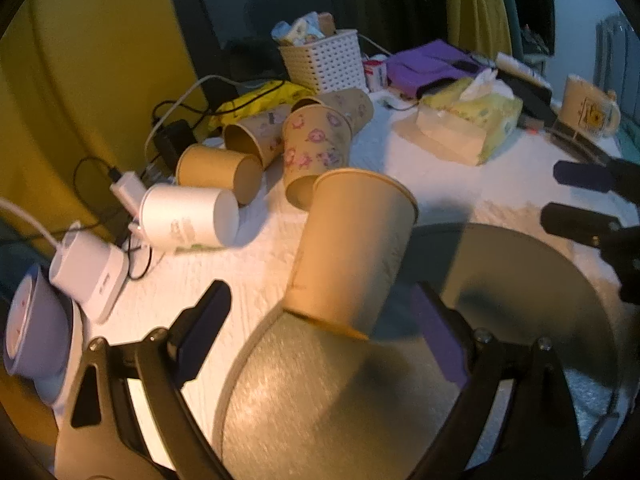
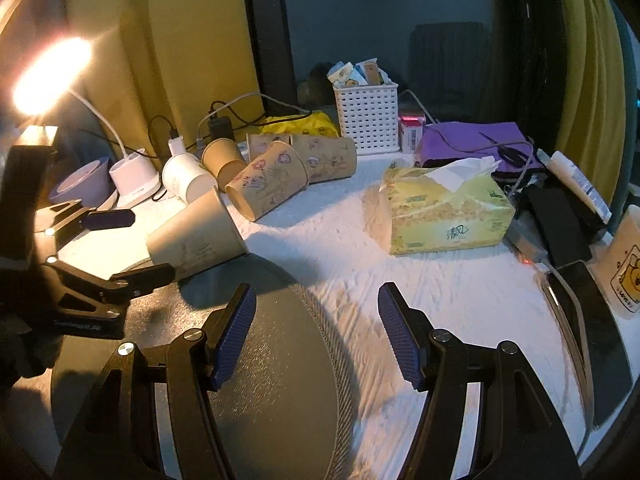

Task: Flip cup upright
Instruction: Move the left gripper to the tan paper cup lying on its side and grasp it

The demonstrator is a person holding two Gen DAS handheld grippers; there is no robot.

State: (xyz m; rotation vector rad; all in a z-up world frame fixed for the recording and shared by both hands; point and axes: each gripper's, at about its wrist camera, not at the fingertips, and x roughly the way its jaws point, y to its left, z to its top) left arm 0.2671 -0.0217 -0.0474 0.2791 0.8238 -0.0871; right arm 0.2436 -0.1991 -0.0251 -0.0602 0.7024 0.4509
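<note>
A plain tan paper cup (image 1: 352, 252) stands tilted on the edge of a round grey mat (image 1: 500, 280), mouth up and away from me. My left gripper (image 1: 320, 308) is open around its base, fingers apart from the cup walls. In the right wrist view the same cup (image 2: 196, 236) leans to the right between the left gripper's fingers (image 2: 108, 220). My right gripper (image 2: 316, 332) is open and empty over the mat (image 2: 276, 360).
Several paper cups lie on their sides behind (image 1: 316, 148), plus a white one (image 1: 188, 216). A tissue box (image 2: 448, 212), a white basket (image 2: 368, 116), a mug (image 2: 624, 264), a phone (image 2: 592, 340), chargers and cables (image 1: 92, 276) crowd the white tablecloth.
</note>
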